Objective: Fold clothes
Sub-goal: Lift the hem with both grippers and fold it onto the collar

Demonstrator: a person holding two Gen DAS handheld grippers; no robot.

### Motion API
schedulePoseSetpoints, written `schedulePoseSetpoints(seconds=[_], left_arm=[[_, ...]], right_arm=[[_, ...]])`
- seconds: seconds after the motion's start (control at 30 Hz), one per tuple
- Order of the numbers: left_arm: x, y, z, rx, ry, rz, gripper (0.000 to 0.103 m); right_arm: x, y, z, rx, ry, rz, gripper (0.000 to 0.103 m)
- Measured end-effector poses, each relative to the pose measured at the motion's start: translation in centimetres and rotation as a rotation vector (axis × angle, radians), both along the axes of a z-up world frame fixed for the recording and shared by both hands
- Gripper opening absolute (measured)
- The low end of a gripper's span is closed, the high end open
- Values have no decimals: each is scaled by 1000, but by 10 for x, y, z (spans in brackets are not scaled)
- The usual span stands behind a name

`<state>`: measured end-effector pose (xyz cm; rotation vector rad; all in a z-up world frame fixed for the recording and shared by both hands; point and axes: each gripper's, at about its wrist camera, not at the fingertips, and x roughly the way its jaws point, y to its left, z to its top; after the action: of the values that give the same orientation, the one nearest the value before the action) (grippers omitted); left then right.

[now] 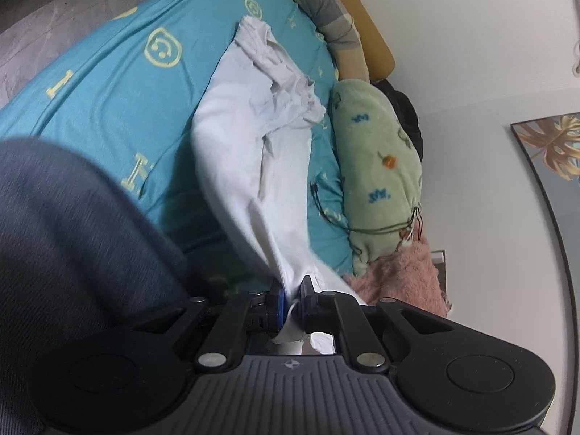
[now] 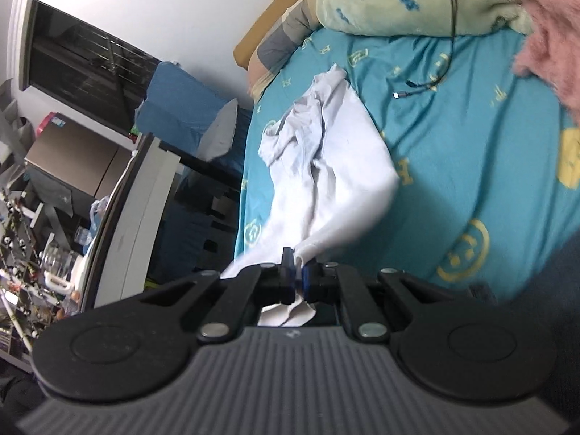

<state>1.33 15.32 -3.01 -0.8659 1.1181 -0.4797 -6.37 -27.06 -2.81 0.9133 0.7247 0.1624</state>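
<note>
A white garment [image 1: 235, 137] is stretched over the turquoise bed sheet [image 1: 101, 83], its far end crumpled on the bed. My left gripper [image 1: 291, 299] is shut on one near edge of it, and the cloth runs up from the jaws. In the right wrist view the same white garment [image 2: 337, 166] hangs from my right gripper [image 2: 298, 272], which is shut on another near edge. Its far part lies bunched on the sheet [image 2: 471, 145]. Both near edges are lifted above the bed.
A green printed pillow [image 1: 377, 166], a pink fluffy blanket [image 1: 406, 279] and a dark cable [image 2: 424, 85] lie by the headboard side. A striped pillow [image 1: 326, 11] lies further along. Left of the bed stand a white cabinet [image 2: 145, 195] and cluttered shelves [image 2: 32, 217]. A dark sleeve [image 1: 65, 239] fills the lower left.
</note>
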Motion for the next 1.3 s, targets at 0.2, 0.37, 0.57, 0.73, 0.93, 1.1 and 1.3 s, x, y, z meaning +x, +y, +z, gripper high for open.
schedulePoseSetpoints(seconds=[0.2,0.37,0.57,0.73,0.93,1.1,1.3], left_arm=[[91,-18,24,50,-52,49,8],[184,-46,22,153,-101,78,8],[277,-75,-24,307,-157,80,8],[323,-90,-91,408,-134,62,9],[326,-98,-129,481,-131,47,15],[302,-114,-95,571,-216,-10,60],[237,-133,-26,657,-402,-68,83]], right_arm=[[105,-6,-7,-47,0,-27,7],[193,-11,-13,-86,1,-50,7],[295,-12,-58,-173,32,-36,7],[347,-8,-118,-275,86,14,7],[352,-6,-150,-336,114,87,8],[336,1,-121,-395,90,89,10],[284,8,-66,-462,-8,58,70]])
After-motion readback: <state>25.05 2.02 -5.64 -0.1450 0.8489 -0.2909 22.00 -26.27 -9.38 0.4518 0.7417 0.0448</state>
